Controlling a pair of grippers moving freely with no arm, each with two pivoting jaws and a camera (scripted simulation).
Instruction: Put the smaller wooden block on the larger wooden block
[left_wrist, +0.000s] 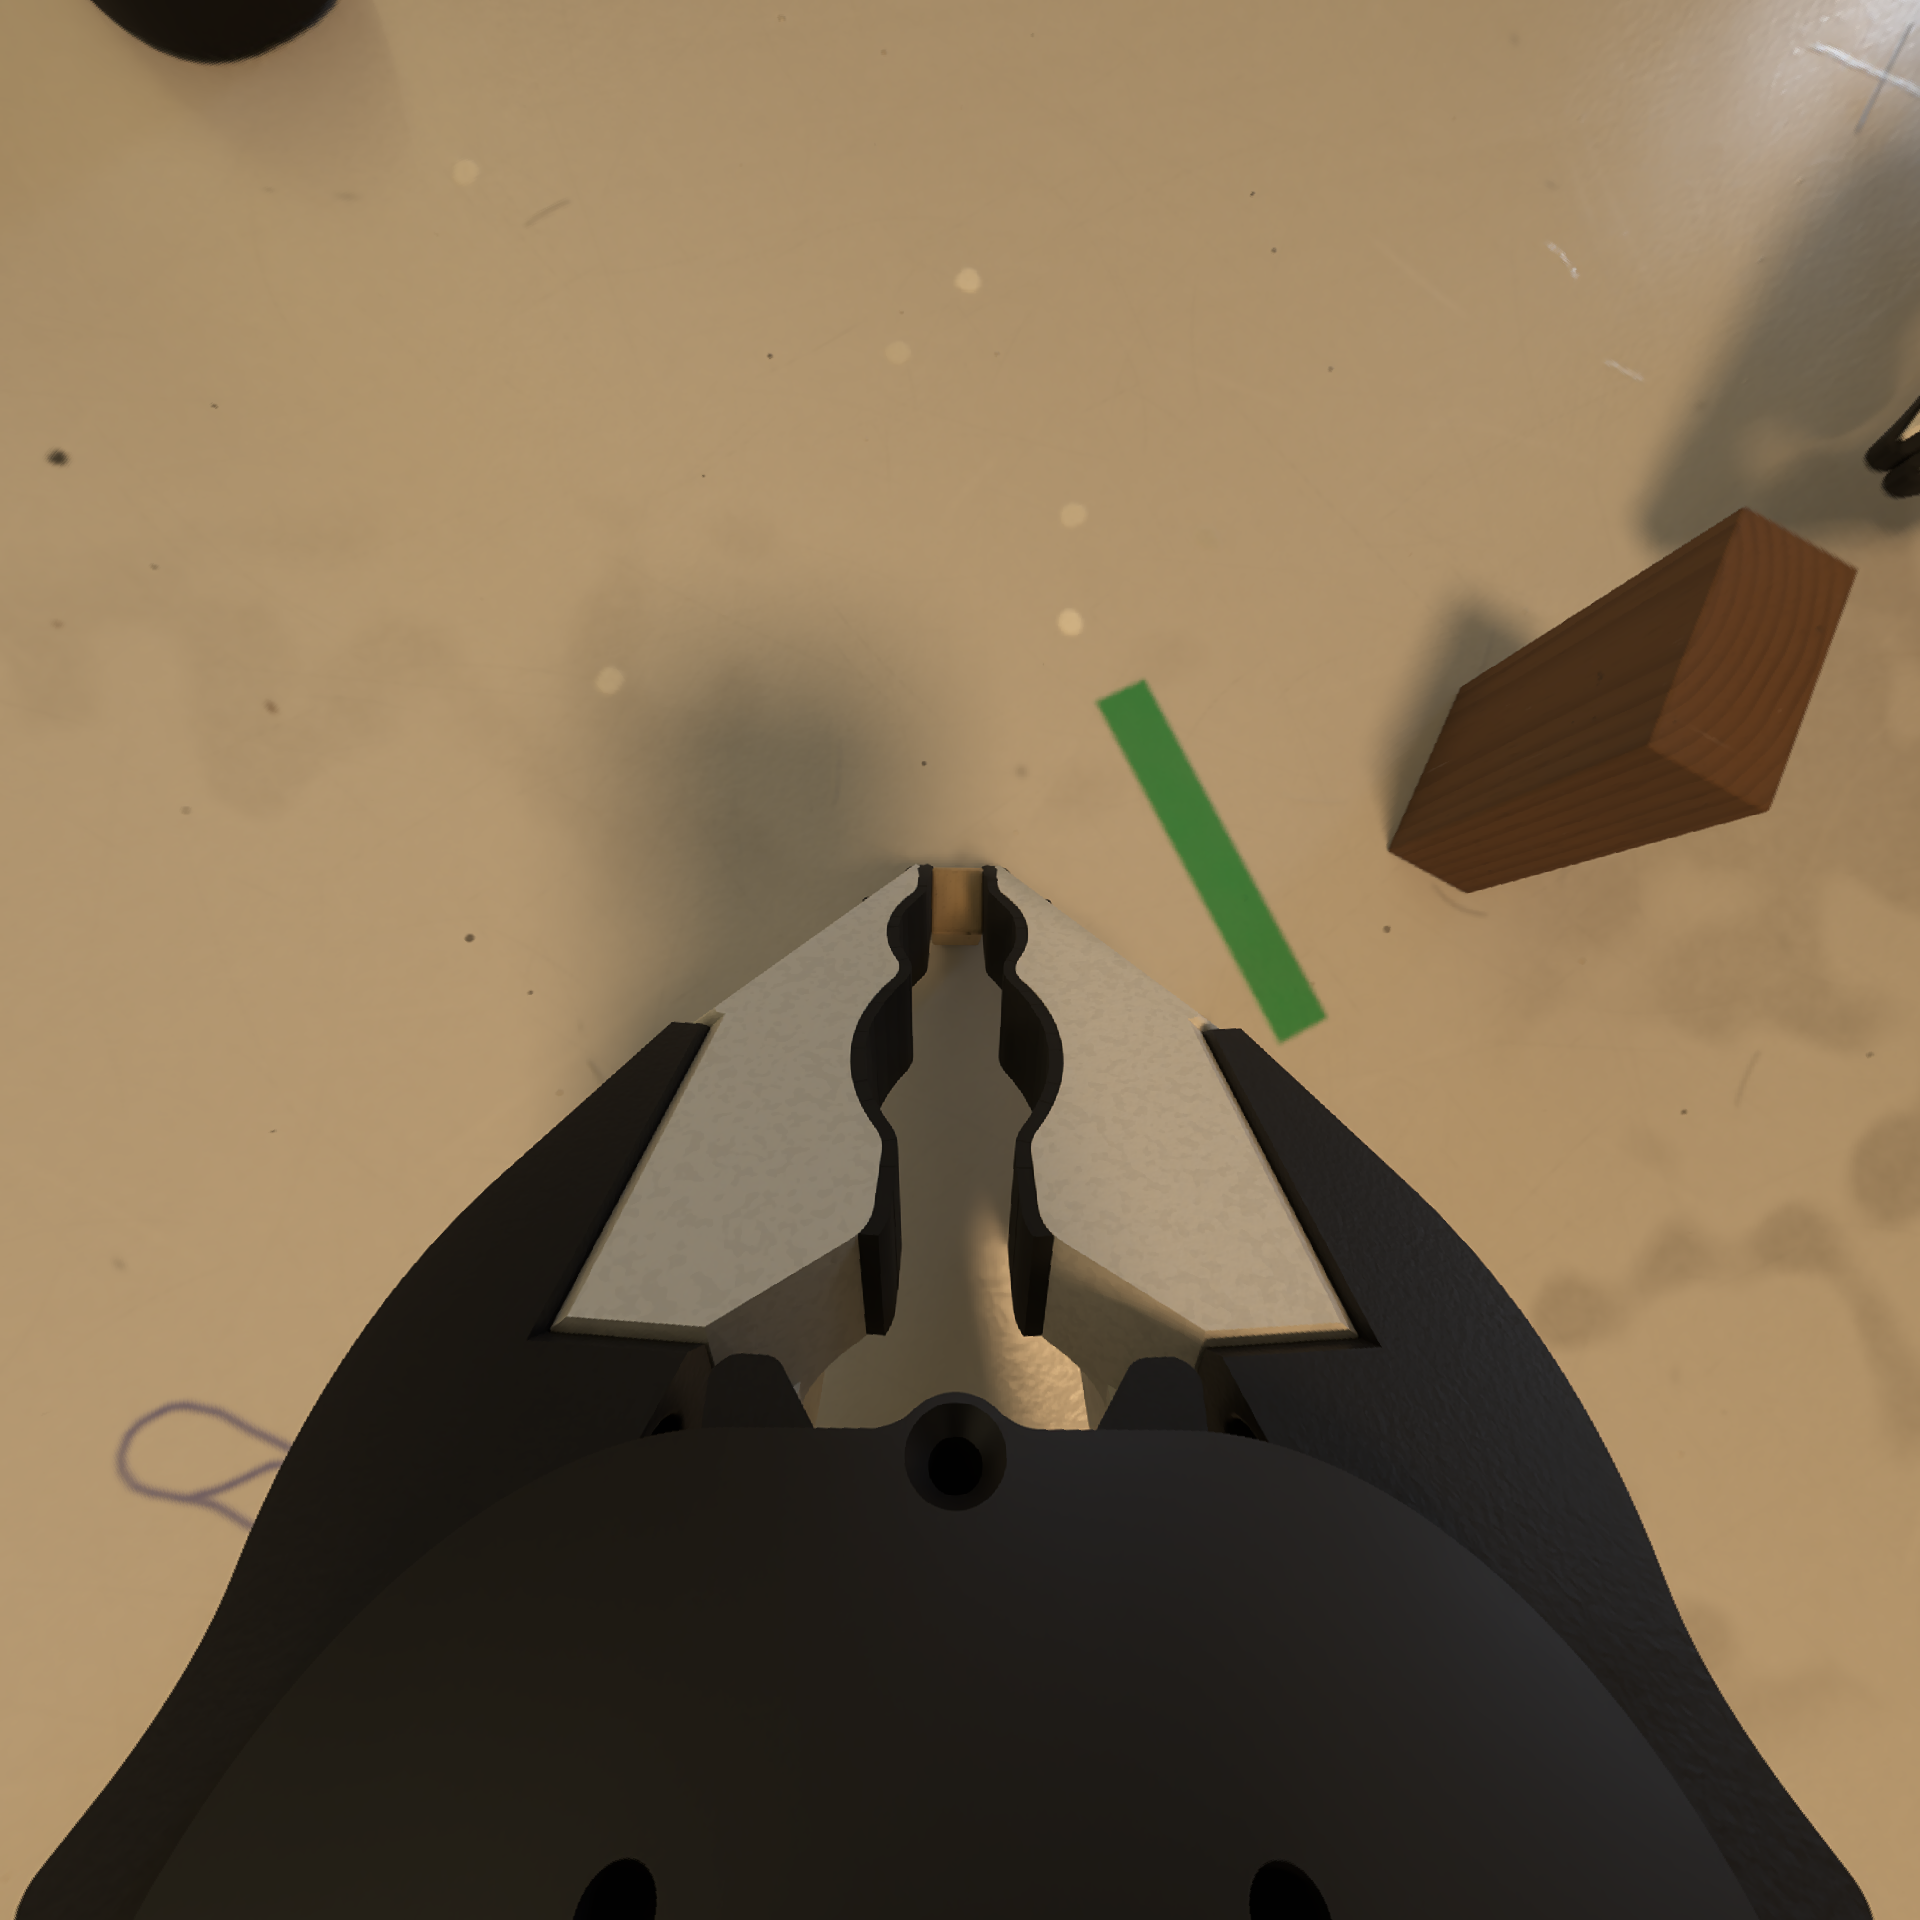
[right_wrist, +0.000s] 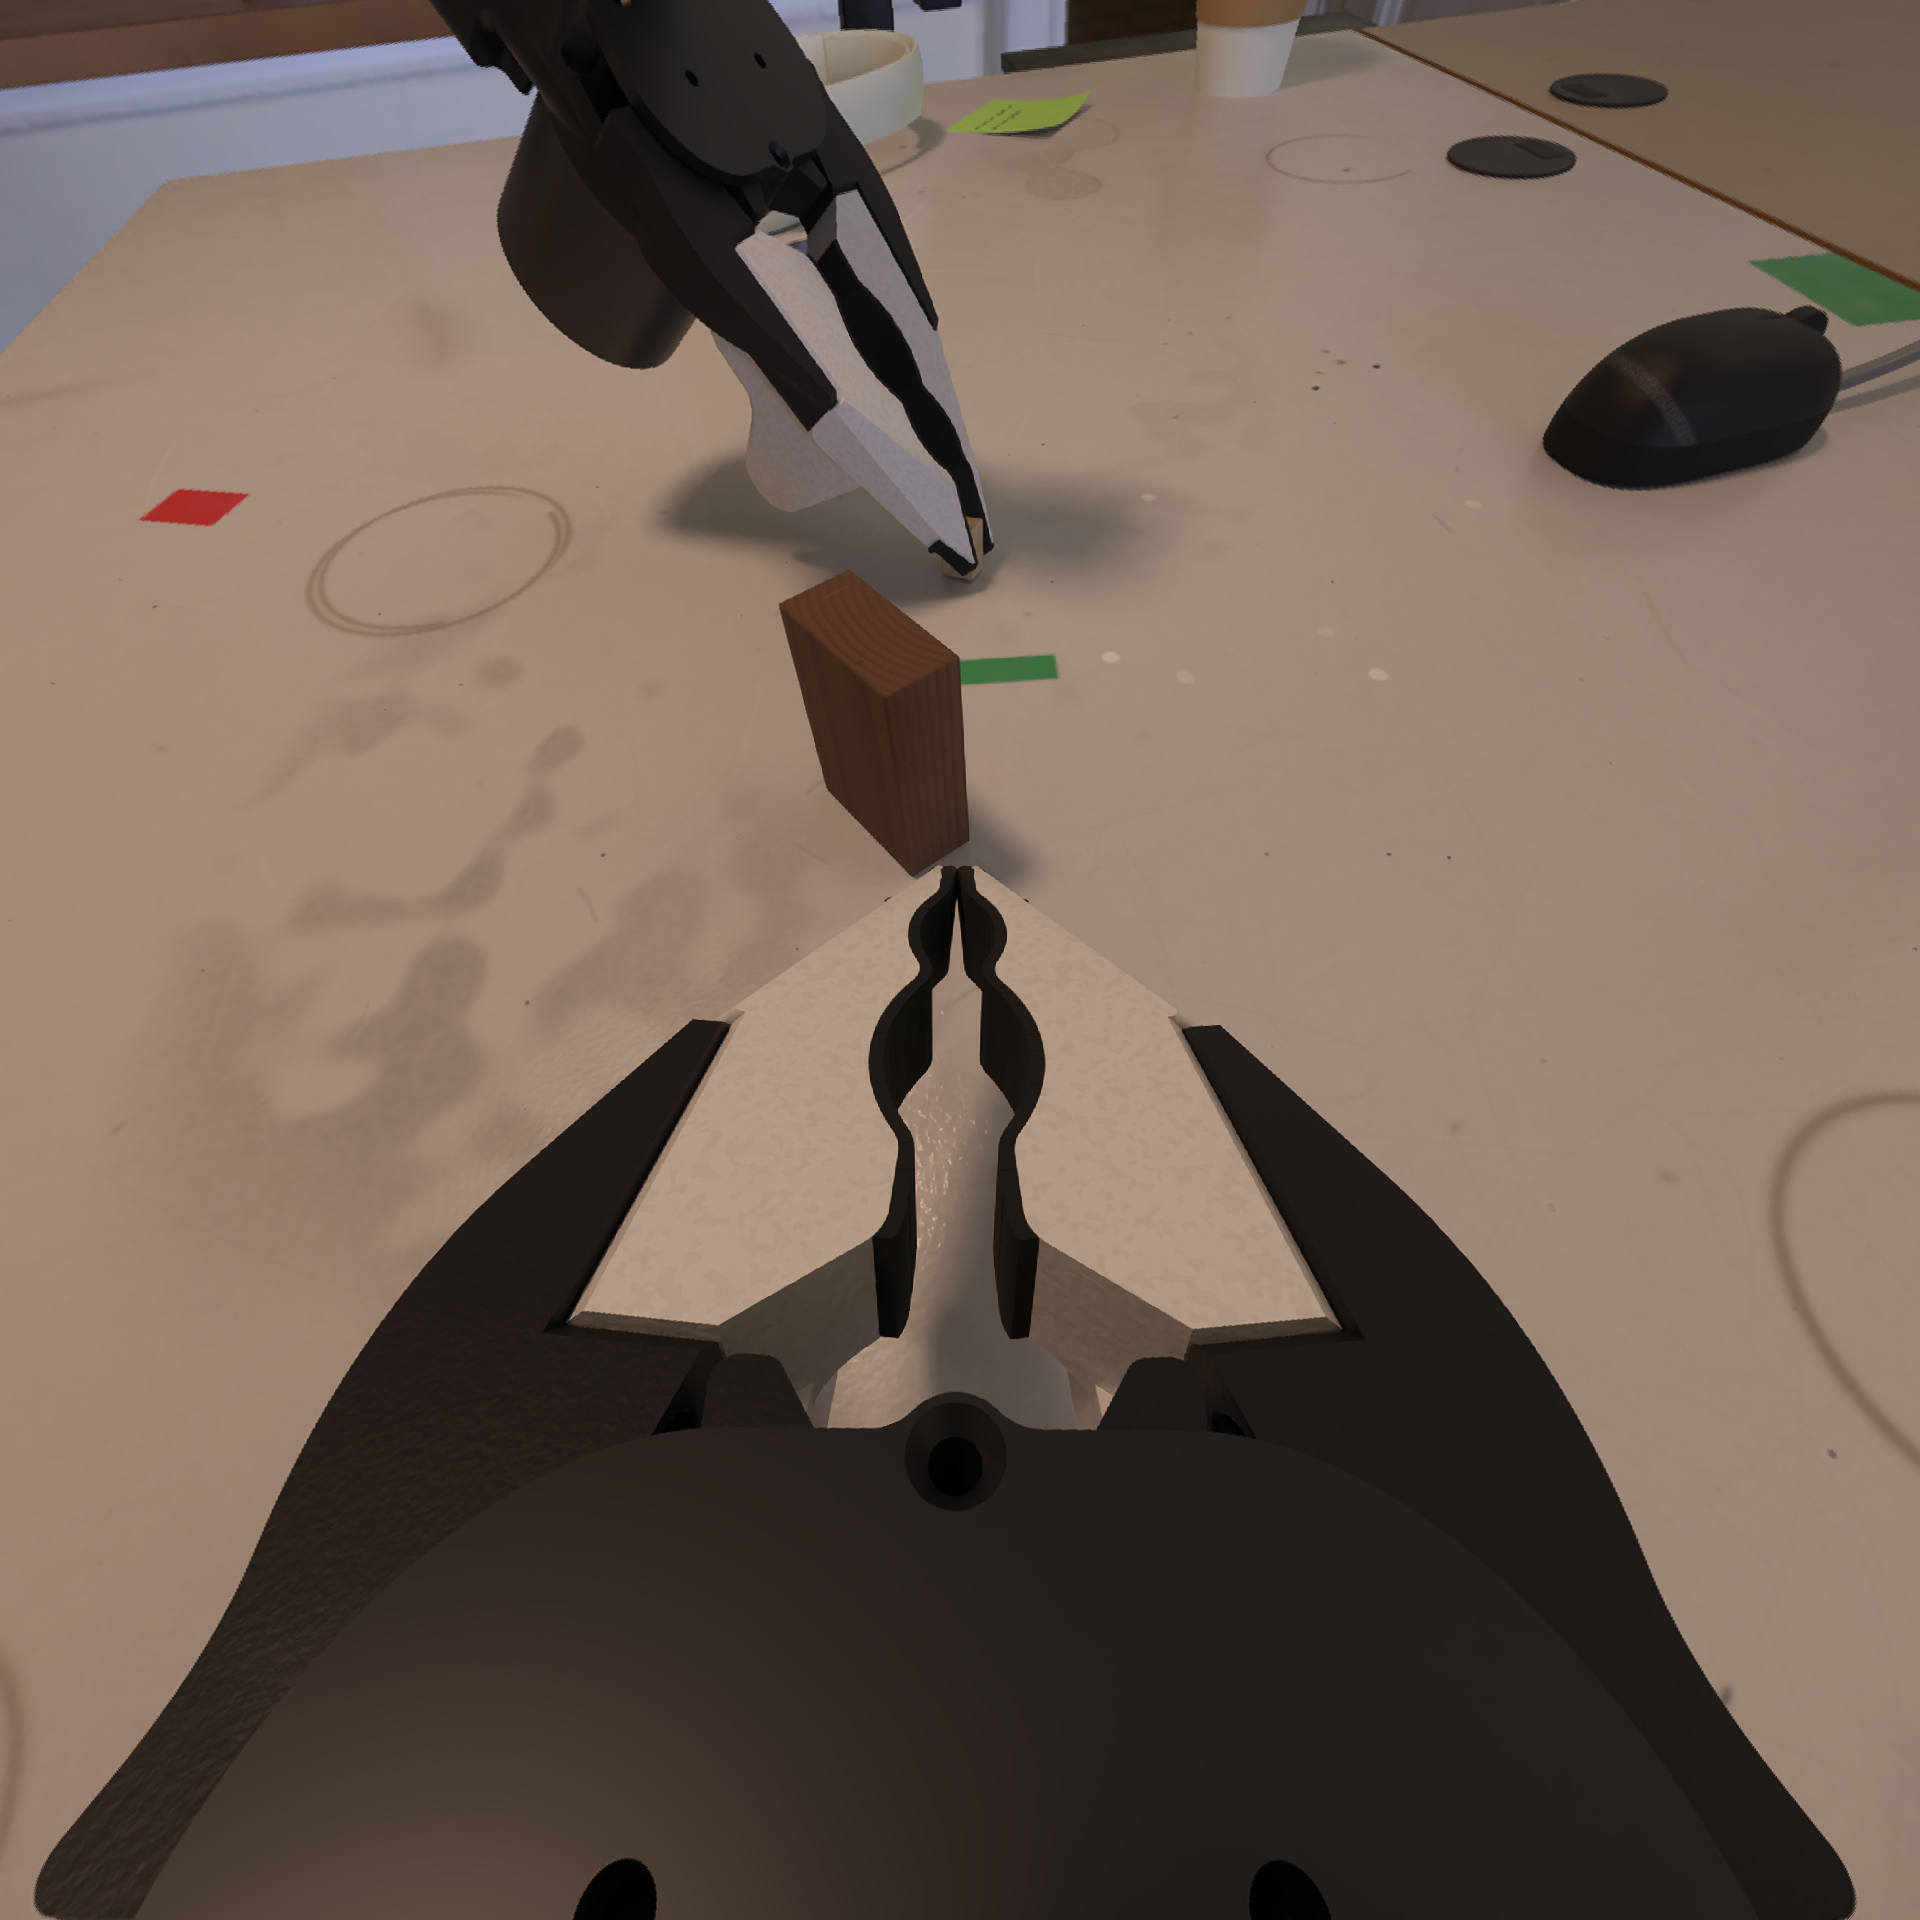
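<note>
Two blocks noted. Smaller wooden block (left_wrist: 956, 902) pinched at the tips of left gripper (left_wrist: 956, 883), fingers nearly closed on it — apparently just clear of the counter (left_wrist: 416, 520), contact uncertain. Larger wooden block (right_wrist: 883, 727) upright beside a green tape strip (left_wrist: 1210, 860), top face free. Right gripper (right_wrist: 956, 878) closed, empty — idle near its base.

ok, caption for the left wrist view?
Left gripper shut on small pale block; larger brown block right, beyond green tape.
</note>
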